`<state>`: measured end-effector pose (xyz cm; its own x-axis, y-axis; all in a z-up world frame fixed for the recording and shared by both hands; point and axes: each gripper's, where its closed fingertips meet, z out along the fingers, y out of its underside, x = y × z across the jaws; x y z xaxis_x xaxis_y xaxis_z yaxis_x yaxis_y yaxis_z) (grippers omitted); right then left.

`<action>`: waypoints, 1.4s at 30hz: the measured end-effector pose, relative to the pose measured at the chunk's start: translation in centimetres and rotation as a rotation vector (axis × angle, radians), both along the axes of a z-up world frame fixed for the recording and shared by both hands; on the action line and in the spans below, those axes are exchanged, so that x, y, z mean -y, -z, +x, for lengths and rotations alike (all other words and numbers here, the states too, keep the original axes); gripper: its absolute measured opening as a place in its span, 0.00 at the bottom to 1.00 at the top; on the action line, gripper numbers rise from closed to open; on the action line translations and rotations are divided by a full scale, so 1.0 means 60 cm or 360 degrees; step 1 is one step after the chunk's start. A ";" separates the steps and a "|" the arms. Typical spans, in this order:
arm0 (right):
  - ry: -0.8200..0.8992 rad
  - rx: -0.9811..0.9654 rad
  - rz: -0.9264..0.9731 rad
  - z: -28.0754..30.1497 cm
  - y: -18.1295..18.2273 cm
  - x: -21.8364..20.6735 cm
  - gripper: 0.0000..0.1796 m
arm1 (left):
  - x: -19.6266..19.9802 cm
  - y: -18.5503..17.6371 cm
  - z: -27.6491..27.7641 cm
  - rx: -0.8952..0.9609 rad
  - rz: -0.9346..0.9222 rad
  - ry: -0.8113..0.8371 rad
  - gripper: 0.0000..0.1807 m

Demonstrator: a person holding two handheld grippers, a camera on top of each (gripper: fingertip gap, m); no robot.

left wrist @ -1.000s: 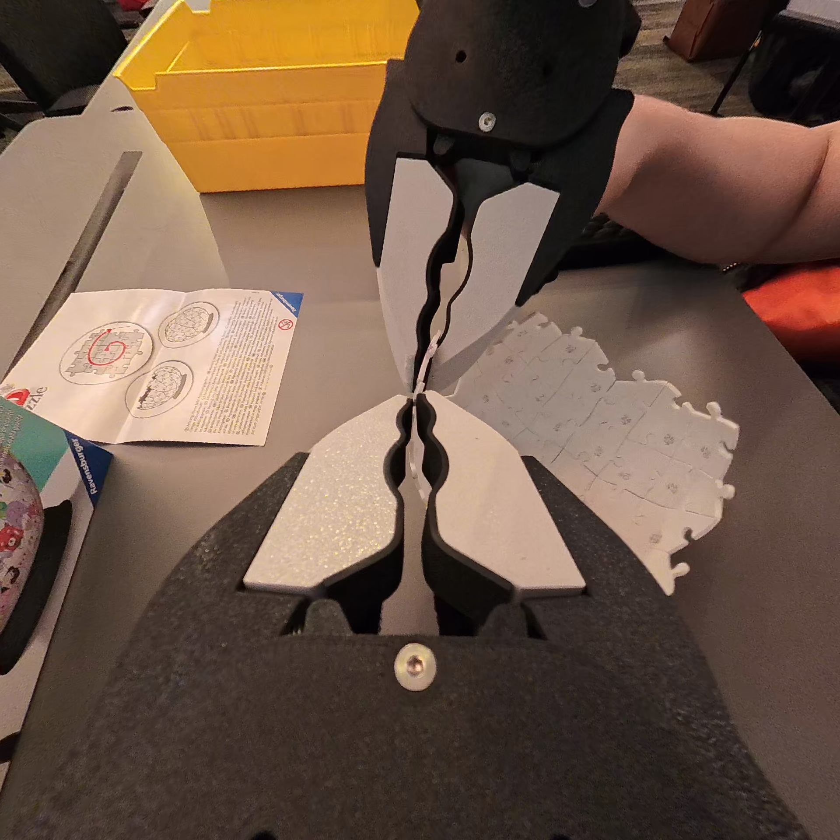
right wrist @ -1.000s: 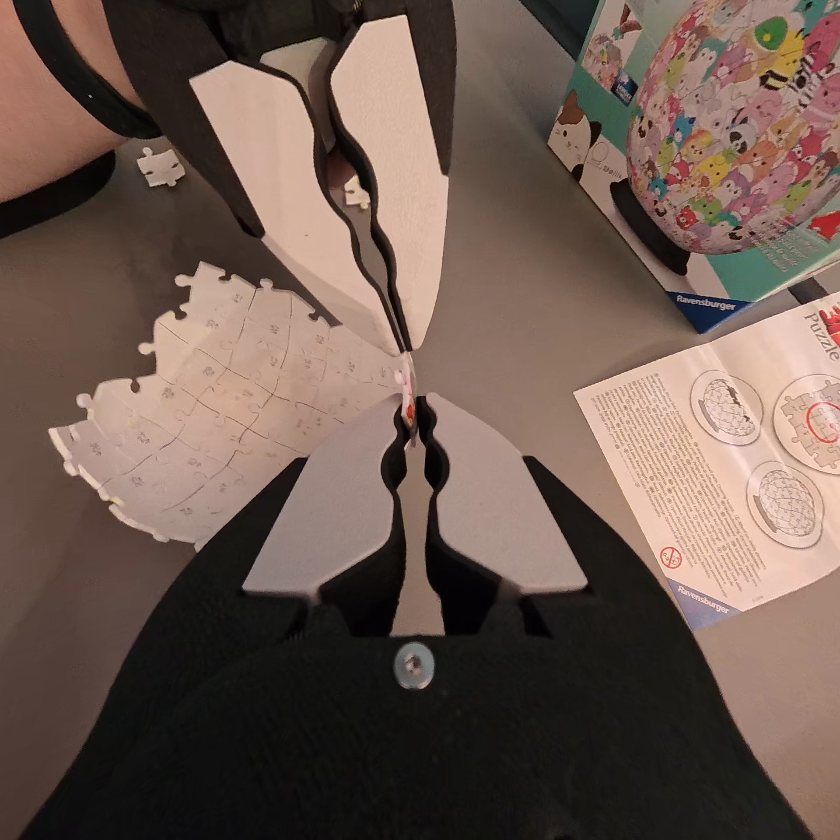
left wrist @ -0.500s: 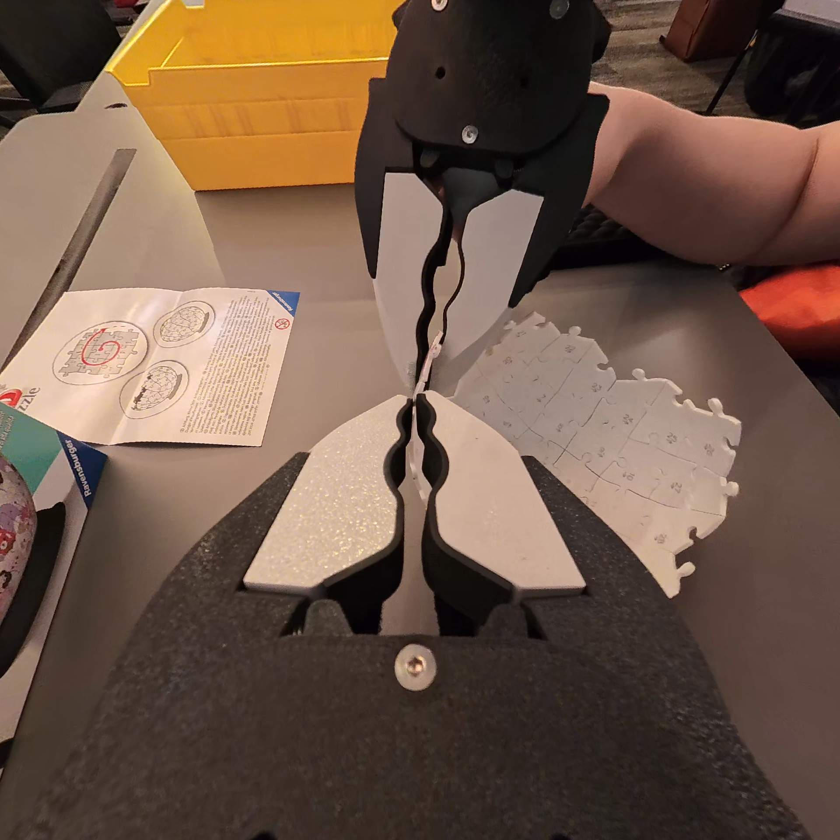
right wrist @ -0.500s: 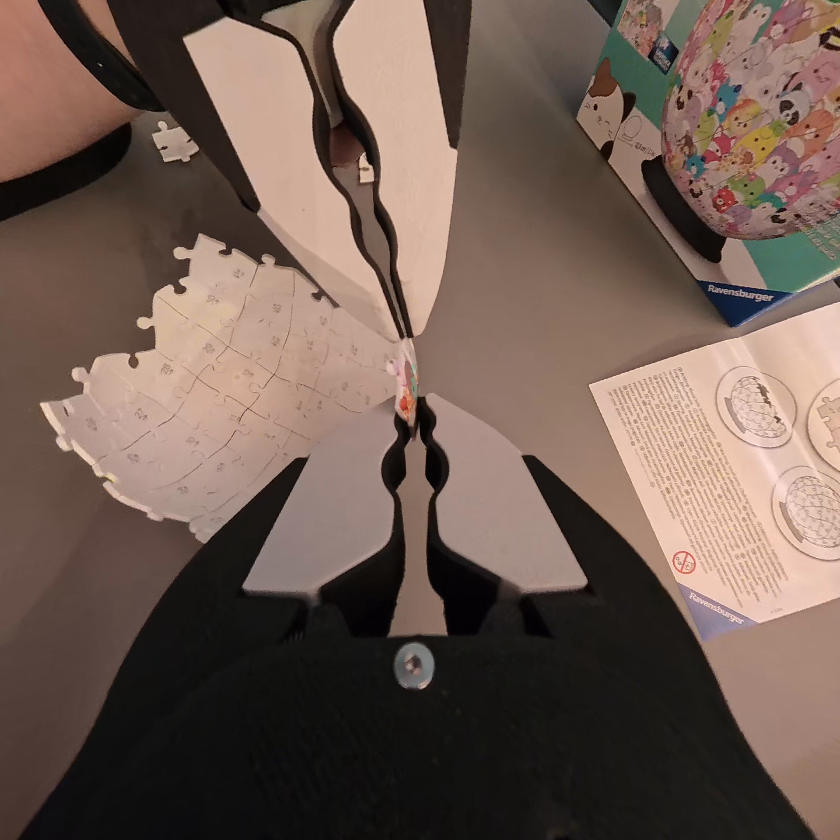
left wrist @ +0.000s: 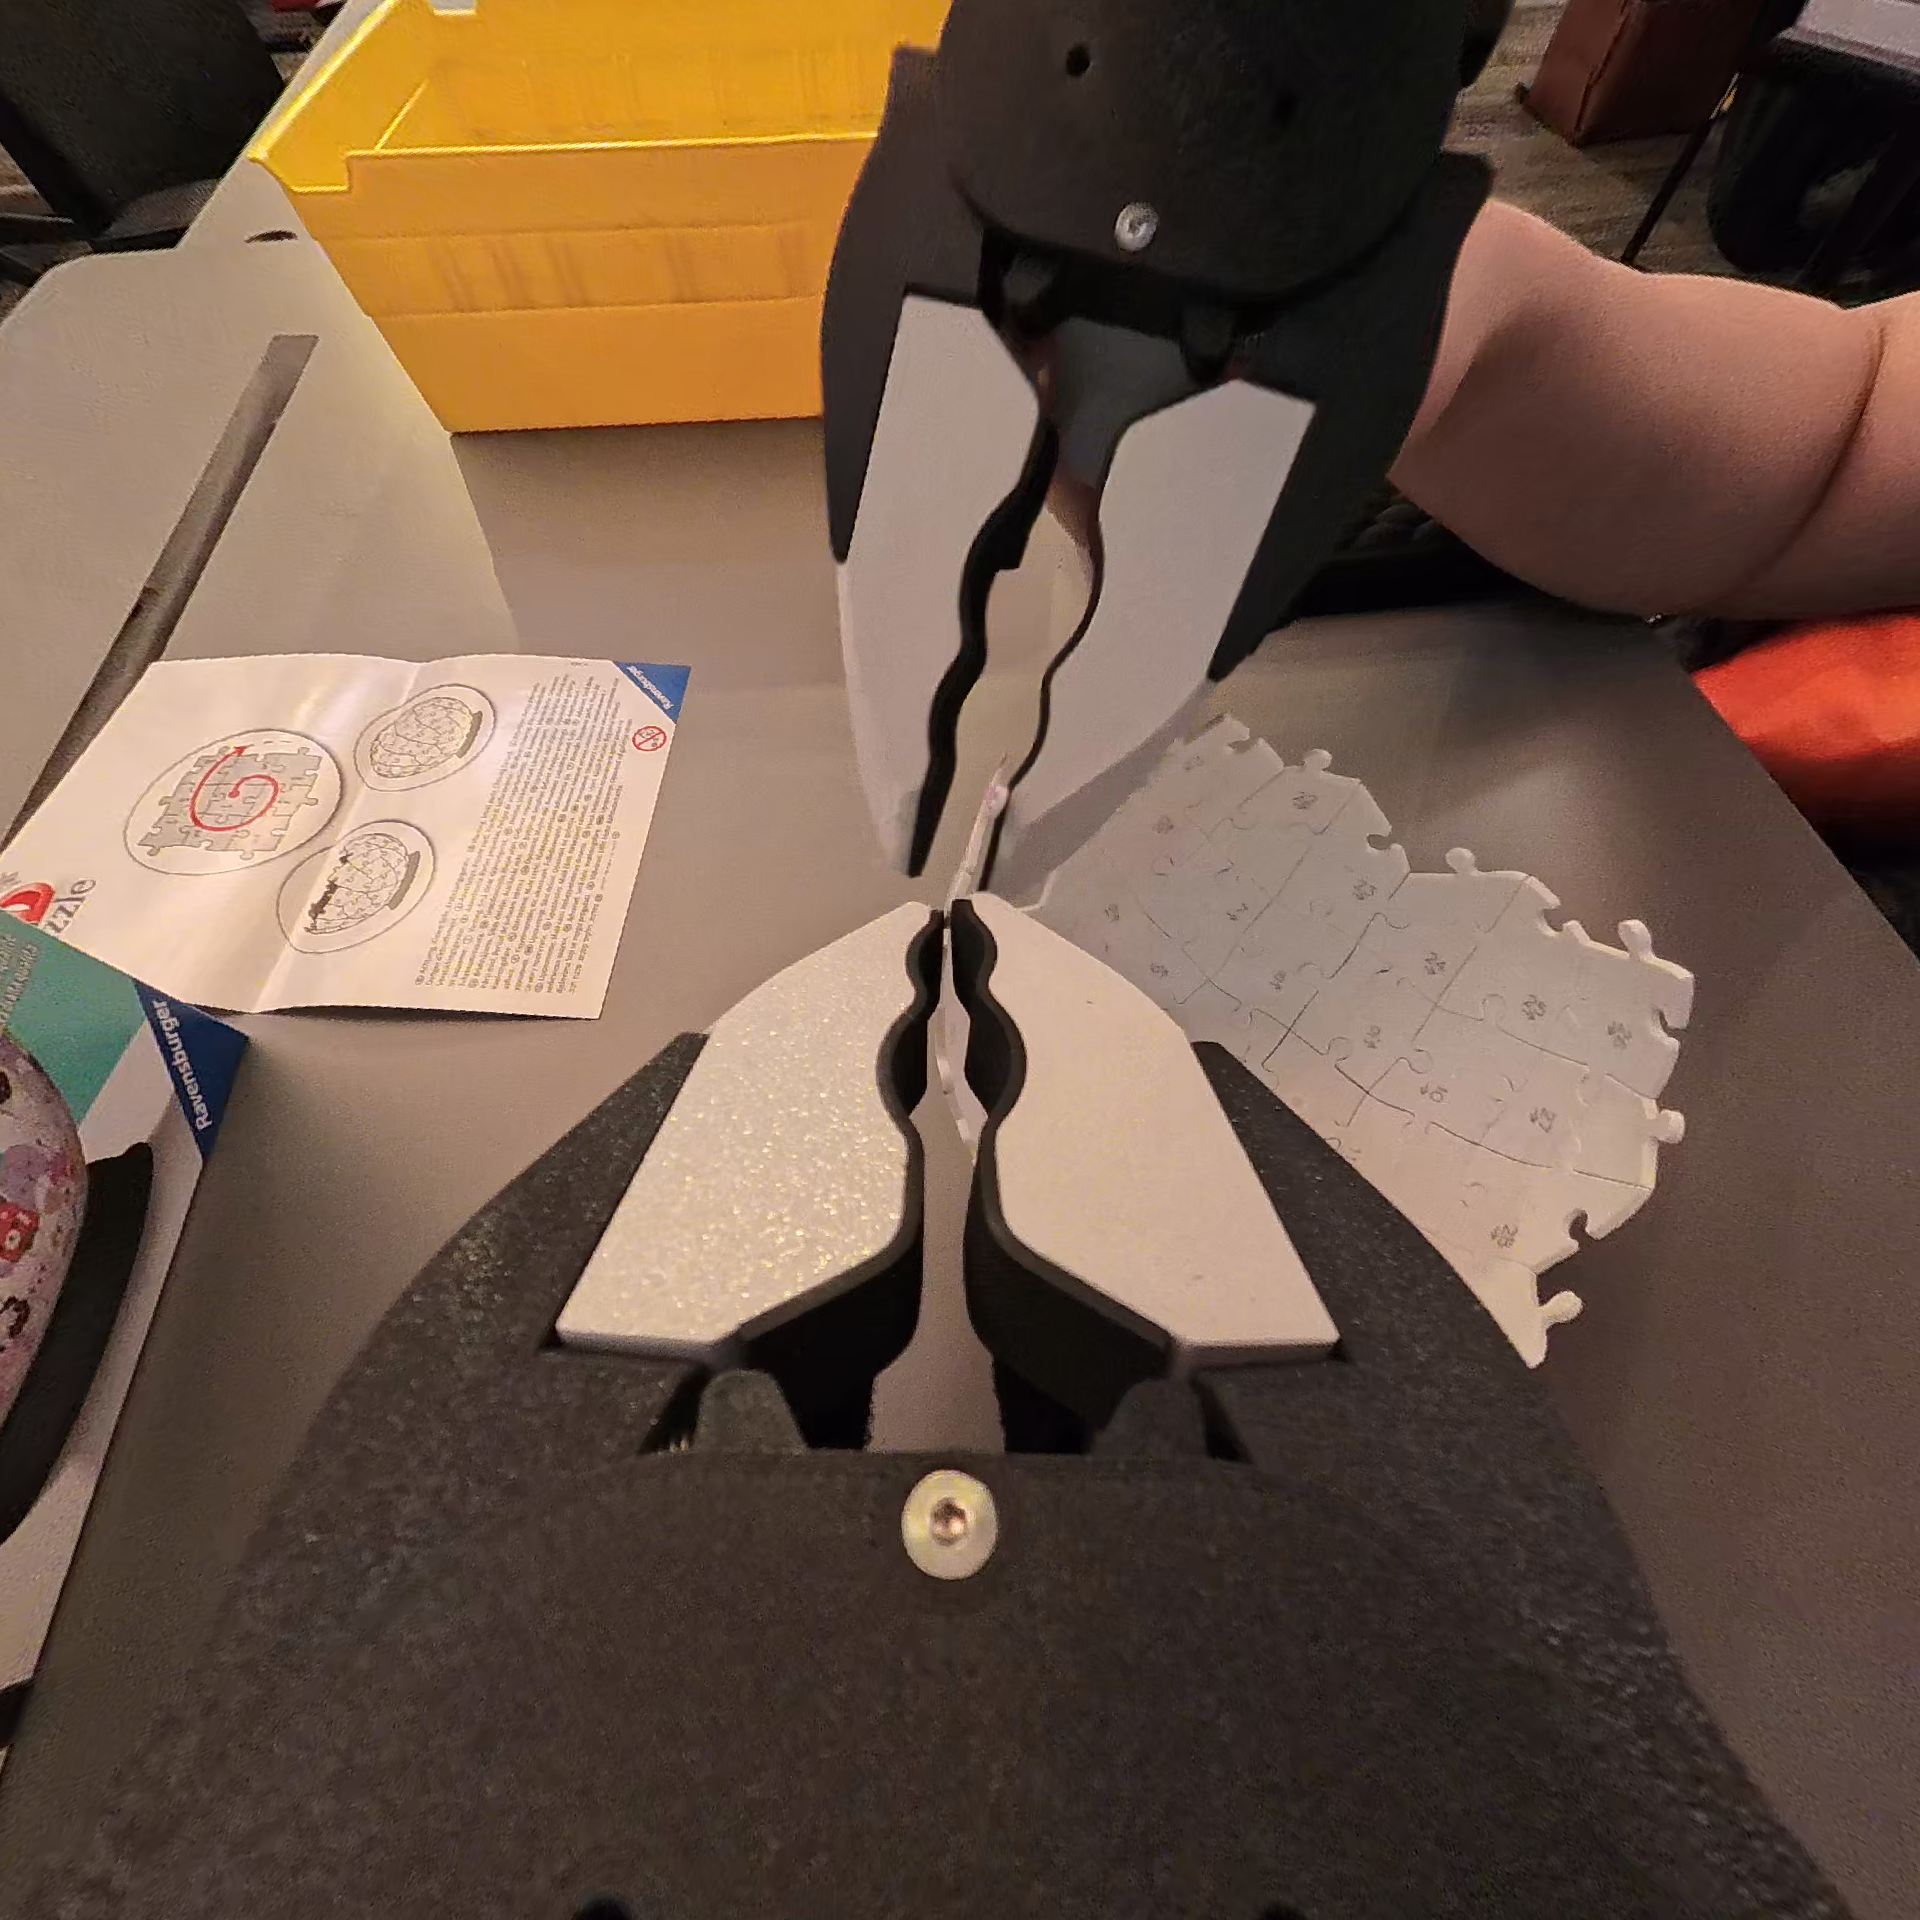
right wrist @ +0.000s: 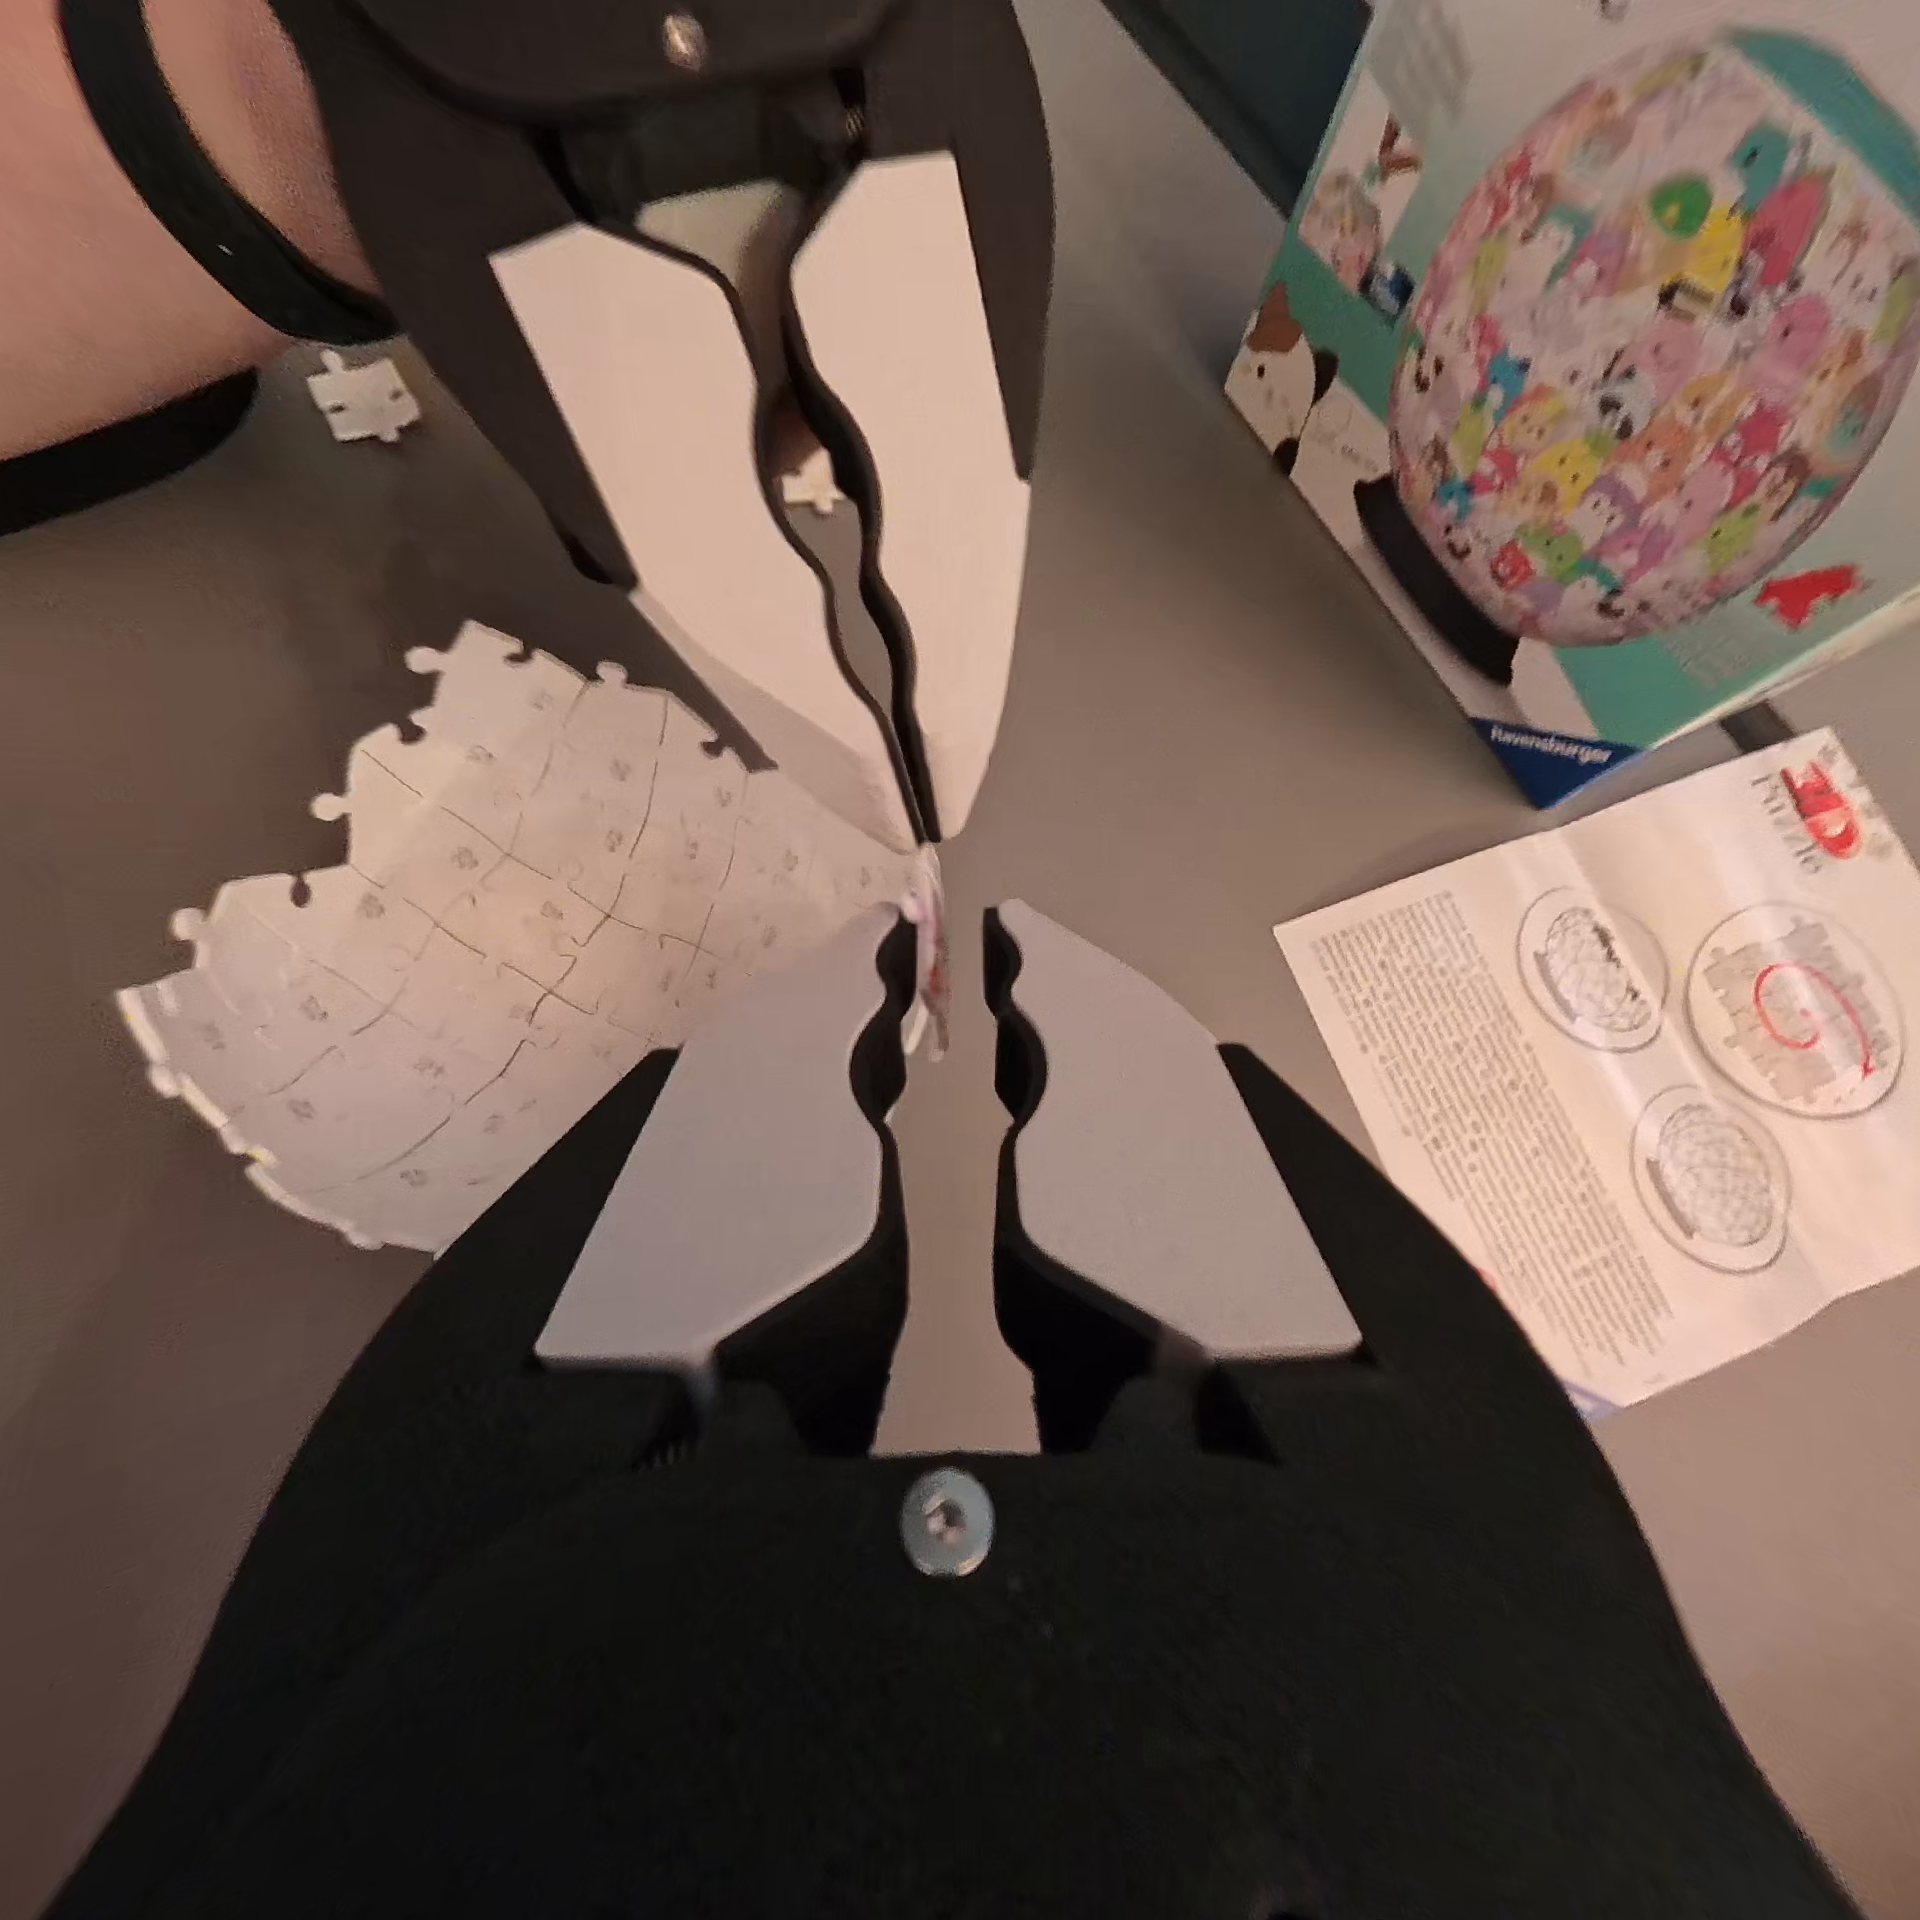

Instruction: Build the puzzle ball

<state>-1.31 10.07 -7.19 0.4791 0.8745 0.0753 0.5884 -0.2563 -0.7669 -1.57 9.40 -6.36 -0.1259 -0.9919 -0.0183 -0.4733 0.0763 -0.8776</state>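
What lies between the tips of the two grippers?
A puzzle piece, seen edge-on. The left gripper is shut on it; the right gripper has its jaws apart around the other end. Both wrist views show it.

surface: grey table | on it: yellow bin; leaflet; puzzle box; loose piece; joined white puzzle sheet

A curved white shell of joined puzzle pieces shows its numbered backs, its outer edge knobbed and stepped. Its narrow end is lifted near the middle. Two loose pieces lie far left on the grey counter.
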 end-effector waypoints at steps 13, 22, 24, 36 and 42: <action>0.0013 0.0066 0.0027 0.007 0.001 0.004 0.15 | 0.001 0.001 0.000 -0.0003 -0.0012 0.0002 0.01; -0.0087 -0.0263 0.0069 0.021 -0.037 0.026 0.13 | 0.004 -0.012 -0.004 0.0035 -0.0078 0.0021 0.15; -0.0050 -0.0409 0.0106 0.030 -0.056 0.020 0.12 | 0.002 -0.031 -0.009 0.0095 -0.0086 0.0007 0.15; 0.0149 -0.0842 0.0230 0.087 -0.111 -0.003 0.11 | 0.021 -0.108 -0.167 -0.0396 0.0128 -0.0426 0.12; 0.0065 -0.0798 0.0169 0.070 -0.099 0.014 0.11 | 0.086 0.045 -0.343 -0.1046 0.0130 -0.0555 0.15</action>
